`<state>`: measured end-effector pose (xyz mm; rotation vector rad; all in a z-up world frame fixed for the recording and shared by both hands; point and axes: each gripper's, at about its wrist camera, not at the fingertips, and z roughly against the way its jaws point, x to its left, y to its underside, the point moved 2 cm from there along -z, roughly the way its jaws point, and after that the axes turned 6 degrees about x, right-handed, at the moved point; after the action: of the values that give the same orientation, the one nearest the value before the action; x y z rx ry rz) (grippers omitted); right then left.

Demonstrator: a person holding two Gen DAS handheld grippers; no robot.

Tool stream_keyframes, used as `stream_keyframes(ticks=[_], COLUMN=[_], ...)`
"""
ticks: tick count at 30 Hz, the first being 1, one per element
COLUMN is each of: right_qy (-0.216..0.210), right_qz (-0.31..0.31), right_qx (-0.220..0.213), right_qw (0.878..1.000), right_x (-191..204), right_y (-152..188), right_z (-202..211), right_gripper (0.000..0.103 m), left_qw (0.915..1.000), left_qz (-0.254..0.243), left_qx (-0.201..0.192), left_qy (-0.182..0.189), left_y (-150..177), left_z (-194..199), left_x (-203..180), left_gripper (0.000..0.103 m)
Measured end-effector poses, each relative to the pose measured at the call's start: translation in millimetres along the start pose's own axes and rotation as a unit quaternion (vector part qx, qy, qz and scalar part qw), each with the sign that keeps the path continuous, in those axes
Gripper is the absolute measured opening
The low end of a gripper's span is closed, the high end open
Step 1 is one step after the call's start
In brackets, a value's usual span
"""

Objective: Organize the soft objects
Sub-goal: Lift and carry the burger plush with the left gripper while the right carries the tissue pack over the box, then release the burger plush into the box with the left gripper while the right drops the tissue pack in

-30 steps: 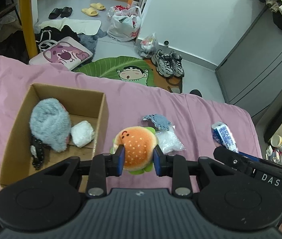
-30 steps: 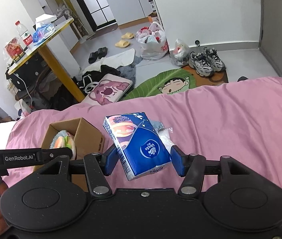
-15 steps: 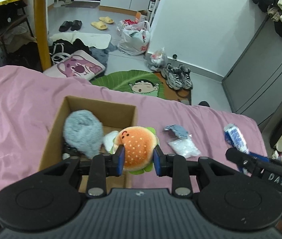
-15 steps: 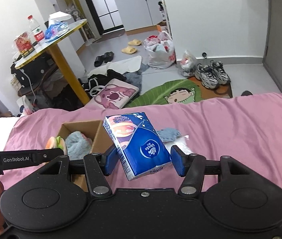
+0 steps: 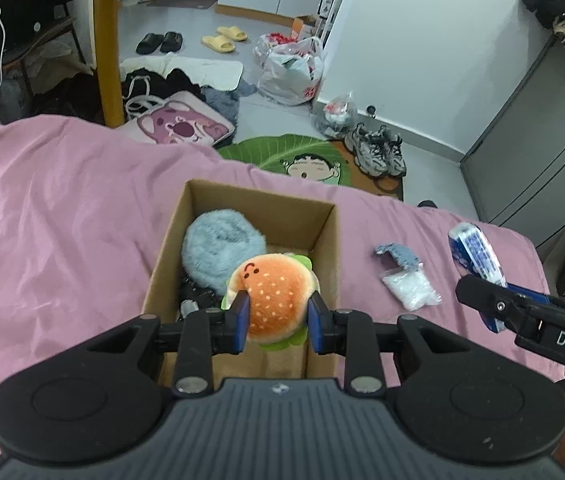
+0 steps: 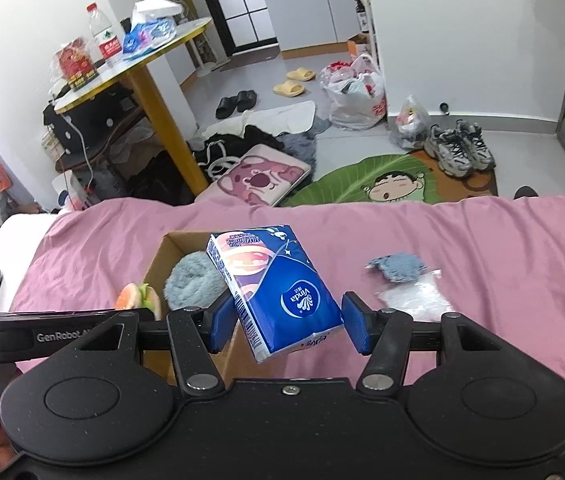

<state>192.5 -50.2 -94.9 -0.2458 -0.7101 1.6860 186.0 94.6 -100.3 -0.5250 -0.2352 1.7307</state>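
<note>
My left gripper (image 5: 278, 318) is shut on a plush hamburger (image 5: 272, 294) and holds it over the open cardboard box (image 5: 324, 248) on the pink bed. A fluffy grey-blue plush (image 5: 222, 246) lies in the box. My right gripper (image 6: 286, 324) is shut on a blue tissue pack (image 6: 274, 288), held above the bed just right of the box (image 6: 158, 256). The hamburger (image 6: 138, 300) and the grey plush (image 6: 192, 282) show in the right wrist view too. A small blue-grey cloth (image 5: 396, 254) and a clear bag of white stuff (image 5: 410, 290) lie on the bed right of the box.
The pink bedspread (image 5: 62, 216) covers the bed. Beyond its far edge the floor holds a pink pillow (image 5: 180, 126), a green mat (image 5: 282, 156), sneakers (image 5: 380, 150), bags and slippers. A yellow-legged table (image 6: 142, 64) stands at left.
My left gripper has carried the hamburger leftward from beside the box to over it. My right gripper has also moved left toward the box with the tissue pack.
</note>
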Motion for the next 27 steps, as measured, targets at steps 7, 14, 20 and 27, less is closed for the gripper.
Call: stream_keyframes(ticks=[7, 14, 20, 27], right_qy=[-0.005, -0.017, -0.029, -0.049], right_qz=[0.009, 0.020, 0.041, 0.048], right_qx=[0.015, 0.033, 0.051, 0.076], right_qw=[1.000, 0.999, 0.997, 0.995], right_x=[20, 41, 58, 71], right_y=[-1, -1, -1, 2], right_z=[-13, -27, -36, -43], right_gripper=[0.055, 0.055, 0.055, 0.059], left_qw=[0.9998, 0.9983, 0.9956, 0.9946], left_qz=[0.007, 0.028, 0.053, 0.080], left_qx=[0.020, 0.049, 0.070, 0.052], left_qy=[-0.007, -0.017, -0.032, -0.040], left_y=[-1, 2, 4, 6], left_z=[-13, -24, -27, -15], left_x=[18, 42, 55, 62], left_gripper=[0.029, 0.030, 0.039, 0.054])
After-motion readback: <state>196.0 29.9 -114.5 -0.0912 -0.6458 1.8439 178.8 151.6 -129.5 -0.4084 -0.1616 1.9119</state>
